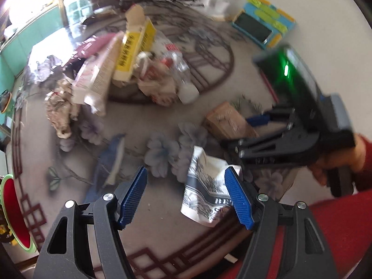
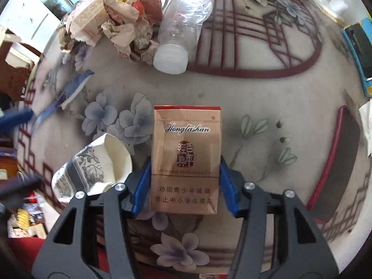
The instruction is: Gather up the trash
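Observation:
A tan Hongtashan cigarette pack (image 2: 186, 153) lies flat on the flower-printed tablecloth (image 2: 267, 88), and my right gripper (image 2: 185, 160) is shut on it, a blue pad against each long side. From the left wrist view the right gripper (image 1: 241, 134) points down at that pack (image 1: 223, 121). My left gripper (image 1: 186, 172) hangs open above the cloth. A crumpled white packet with black print (image 1: 204, 193) lies partly between its fingers, close to the right finger (image 1: 237, 197). That packet (image 2: 93, 165) lies just left of the pack. Farther back lies a trash pile (image 1: 130, 65).
The pile holds a yellow carton (image 1: 137, 48), crumpled paper (image 2: 130, 30) and a clear plastic bottle (image 2: 181, 30). A blue and yellow case (image 1: 262, 23) sits far right. A red bowl with a green rim (image 1: 14, 211) stands at the left edge. A red sleeve (image 1: 325, 232) is close below.

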The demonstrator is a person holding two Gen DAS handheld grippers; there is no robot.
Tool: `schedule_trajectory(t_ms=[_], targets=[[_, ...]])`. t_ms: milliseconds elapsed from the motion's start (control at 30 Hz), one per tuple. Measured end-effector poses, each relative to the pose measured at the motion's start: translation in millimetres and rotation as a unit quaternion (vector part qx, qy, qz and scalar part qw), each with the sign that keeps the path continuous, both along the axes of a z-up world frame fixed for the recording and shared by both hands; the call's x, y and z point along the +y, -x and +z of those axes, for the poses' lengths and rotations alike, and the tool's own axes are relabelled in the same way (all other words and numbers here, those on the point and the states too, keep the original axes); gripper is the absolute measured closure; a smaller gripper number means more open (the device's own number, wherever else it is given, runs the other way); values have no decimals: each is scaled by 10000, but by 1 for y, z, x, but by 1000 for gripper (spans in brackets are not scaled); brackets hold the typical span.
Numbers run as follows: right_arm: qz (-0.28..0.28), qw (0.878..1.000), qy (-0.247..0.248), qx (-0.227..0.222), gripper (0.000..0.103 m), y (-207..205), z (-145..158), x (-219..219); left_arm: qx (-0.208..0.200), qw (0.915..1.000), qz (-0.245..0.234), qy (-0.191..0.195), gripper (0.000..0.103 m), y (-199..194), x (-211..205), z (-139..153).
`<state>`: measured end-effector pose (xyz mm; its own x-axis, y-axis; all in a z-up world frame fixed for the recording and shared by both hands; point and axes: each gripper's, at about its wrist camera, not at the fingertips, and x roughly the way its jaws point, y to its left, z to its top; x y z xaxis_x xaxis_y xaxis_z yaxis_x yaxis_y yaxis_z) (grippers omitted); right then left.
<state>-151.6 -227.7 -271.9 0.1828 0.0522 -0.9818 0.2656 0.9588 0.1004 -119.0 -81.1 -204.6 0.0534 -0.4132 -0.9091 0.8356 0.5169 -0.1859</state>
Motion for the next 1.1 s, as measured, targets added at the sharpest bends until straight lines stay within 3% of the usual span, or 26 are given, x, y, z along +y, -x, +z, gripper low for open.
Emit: schedule_trajectory(t_ms=[233,333,367,400,433,533,733,933,1100], targets=[[-240,9989,-16,-403,51,-2,25,-19,705,9973,95,-178,39,2,-14,-34],[-285,9980,28,-557,51,-6,39,-23,972,9948,171,-240,59,4,-14,-49],[-292,9978,36,-599,50,-8,42,-25,1064,9940,183,-159,62,4,-12,-52],[-293,9976,38,-625,51,-13,46,-27,1157,9930,241,-9,72,2,-9,-52],[-289,9974,41,-656,51,-14,48,-26,1235,9919,292,62,72,1,-6,-52],[-252,9971,18,-715,51,-18,54,-23,990,9940,460,28,74,-4,2,-45],[-126,9951,-58,-975,51,-39,66,-7,560,9901,1195,478,74,-33,33,2],[11,9897,-30,-1430,51,-57,99,10,-127,9793,1862,789,74,-64,56,58],[153,9852,47,-1706,51,-71,121,24,-380,9675,2287,1005,73,-94,67,85]])
